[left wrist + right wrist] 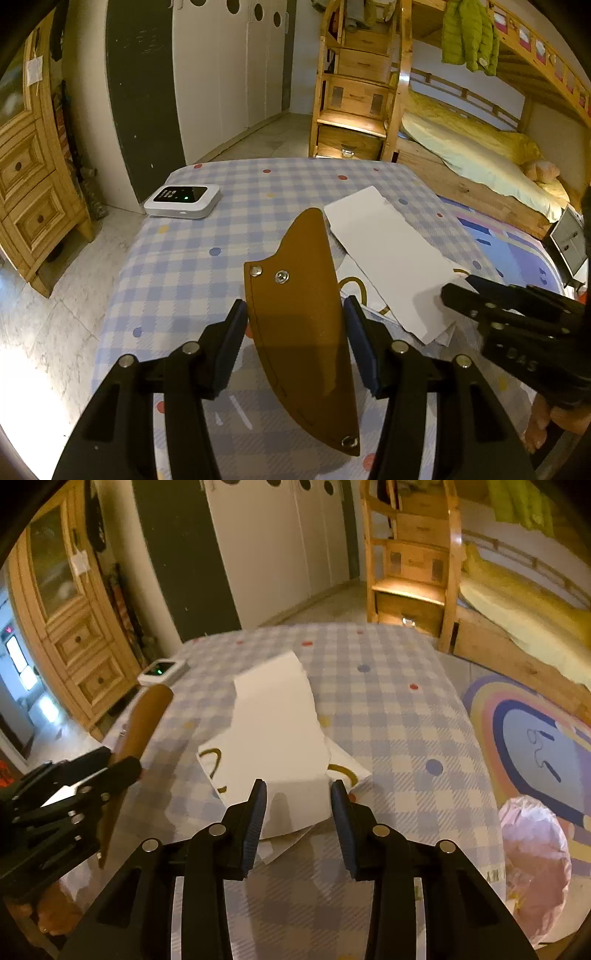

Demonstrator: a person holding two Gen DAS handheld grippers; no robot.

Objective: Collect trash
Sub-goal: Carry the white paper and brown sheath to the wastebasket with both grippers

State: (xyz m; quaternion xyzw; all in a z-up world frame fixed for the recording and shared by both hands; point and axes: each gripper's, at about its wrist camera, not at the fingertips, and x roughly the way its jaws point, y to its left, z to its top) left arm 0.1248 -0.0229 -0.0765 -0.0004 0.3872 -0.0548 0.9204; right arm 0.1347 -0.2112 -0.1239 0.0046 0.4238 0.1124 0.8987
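Note:
A brown leather sheath (pixel 295 258) with metal snaps stands tilted above the checked table (pixel 184 266), and my left gripper (pixel 295 325) is shut on it. In the right wrist view the sheath (pixel 147 716) rises from the left gripper (pixel 122 764). A white paper sheet (pixel 277 720) lies on the cloth over a second sheet with gold curves (pixel 347 770). My right gripper (pixel 298 801) is low over the paper's near end, one finger on each side of it. The jaws are partly open. From the left wrist, the right gripper (pixel 458 286) sits at the paper (pixel 388 254) edge.
A white device (pixel 183 201) with a green light sits at the table's far left corner. A pink plastic bag (pixel 535 867) hangs or stands off the table's right edge, above a colourful rug (pixel 535 746). A wooden bunk bed (pixel 461 177) is behind, a wooden cabinet (pixel 29 192) at left.

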